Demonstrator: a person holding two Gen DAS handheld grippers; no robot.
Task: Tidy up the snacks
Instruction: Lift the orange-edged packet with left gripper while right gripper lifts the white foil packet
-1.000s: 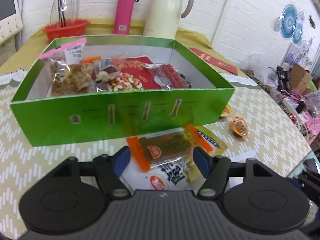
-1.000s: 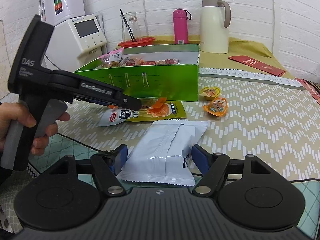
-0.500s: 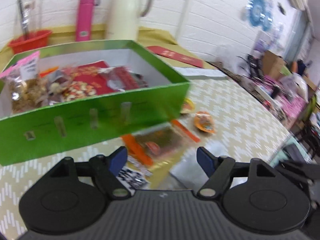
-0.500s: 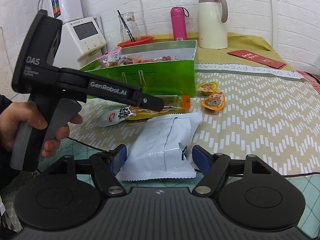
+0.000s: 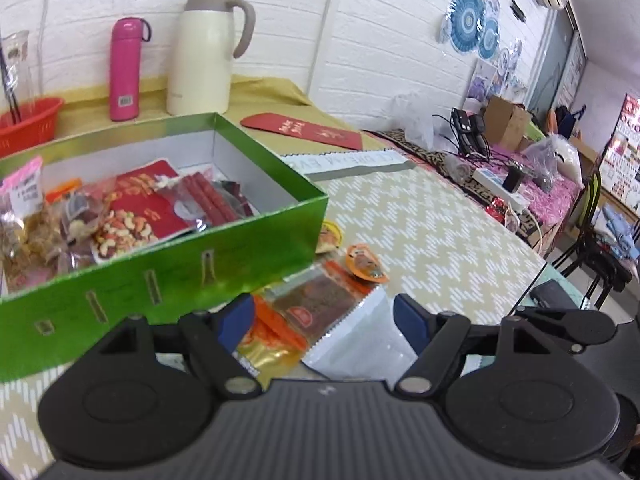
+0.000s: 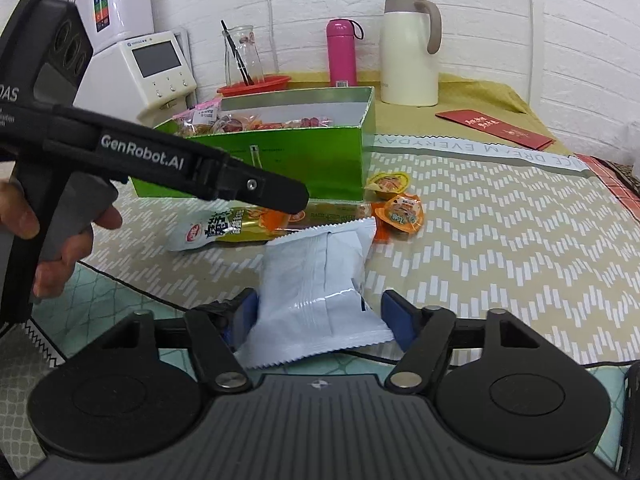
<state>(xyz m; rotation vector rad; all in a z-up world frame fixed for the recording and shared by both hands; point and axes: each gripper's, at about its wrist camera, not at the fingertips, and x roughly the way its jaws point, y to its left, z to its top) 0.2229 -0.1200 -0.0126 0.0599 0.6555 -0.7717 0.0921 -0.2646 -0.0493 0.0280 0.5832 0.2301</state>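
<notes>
Left wrist view: the left tongs (image 5: 324, 316) stood with jaws apart and nothing between them, above one orange-edged snack packet (image 5: 316, 300) lying on the table (image 5: 432, 232) just in front of one green box (image 5: 180, 276). The box held several bagged snacks, too overlapped to count. Two small orange jelly cups (image 5: 364, 266) lay near the box's right front corner, one partly hidden behind it. One white pouch (image 5: 360, 340) lay just beside the packet. To the right the table surface ran bare to its edge. Right wrist view: the right tongs (image 6: 318, 316) stood apart, straddling the near end of the white pouch (image 6: 320, 280); the left pad appeared to touch it, the right pad stood clear. The pouch's near end overhung the patterned cloth's edge. The left tongs (image 6: 280, 196) reached over the flat packets (image 6: 224, 228) before the green box (image 6: 300, 160); two jelly cups (image 6: 400, 210) lay right of them, with open cloth beyond.
</notes>
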